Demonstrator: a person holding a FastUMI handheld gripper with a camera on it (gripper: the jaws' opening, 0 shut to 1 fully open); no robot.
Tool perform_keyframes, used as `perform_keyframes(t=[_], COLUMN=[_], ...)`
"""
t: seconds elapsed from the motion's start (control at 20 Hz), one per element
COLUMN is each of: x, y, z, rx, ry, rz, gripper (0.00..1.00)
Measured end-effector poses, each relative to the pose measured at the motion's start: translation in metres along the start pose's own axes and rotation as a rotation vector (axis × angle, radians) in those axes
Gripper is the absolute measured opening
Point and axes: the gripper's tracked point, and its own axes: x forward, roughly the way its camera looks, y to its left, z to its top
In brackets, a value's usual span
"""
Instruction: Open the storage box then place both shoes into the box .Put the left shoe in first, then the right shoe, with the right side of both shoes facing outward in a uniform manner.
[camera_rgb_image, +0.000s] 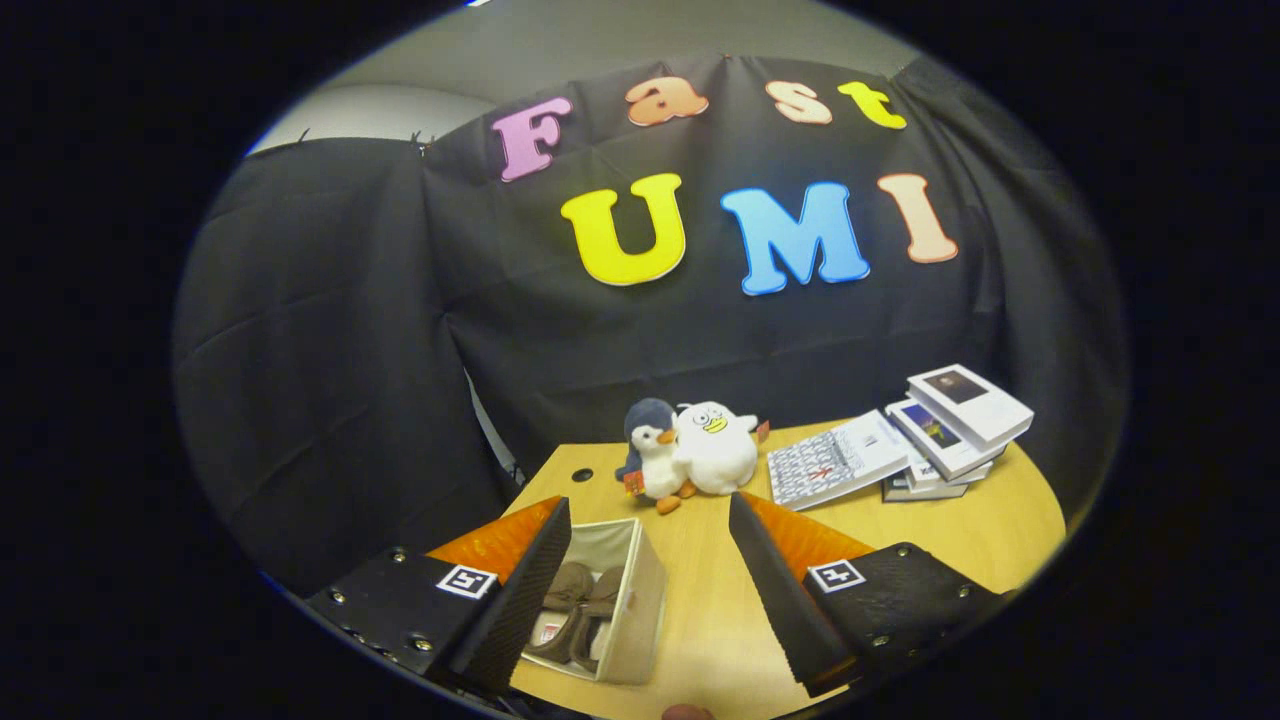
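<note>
Near the bench's left edge, both shoes sit inside the storage box; the tool, fingers apart and empty, could knock its wall.

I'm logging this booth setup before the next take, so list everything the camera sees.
Storage box: one, beige fabric, open, on the table beside one finger of the tongs.
Shoes: two, brown, side by side inside the box.
Plush penguin: one, dark blue and white, beyond the fingers.
Plush duck: one, white, touching the penguin.
Books: a loose stack, mostly white covers, at the table's far end.
Table: one, light wood.
Tongs: one pair, fingers open, holding nothing.
</note>
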Motion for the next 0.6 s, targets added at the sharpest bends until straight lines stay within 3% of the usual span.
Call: perform_keyframes(t=[0.4,0.6], x=[-0.051,-0.072], y=[-0.073,-0.104], z=[0.032,0.041], rx=[-0.168,-0.19], ry=[-0.158,-0.236], rz=[-0.118,-0.195], gripper=[0.98,0.98])
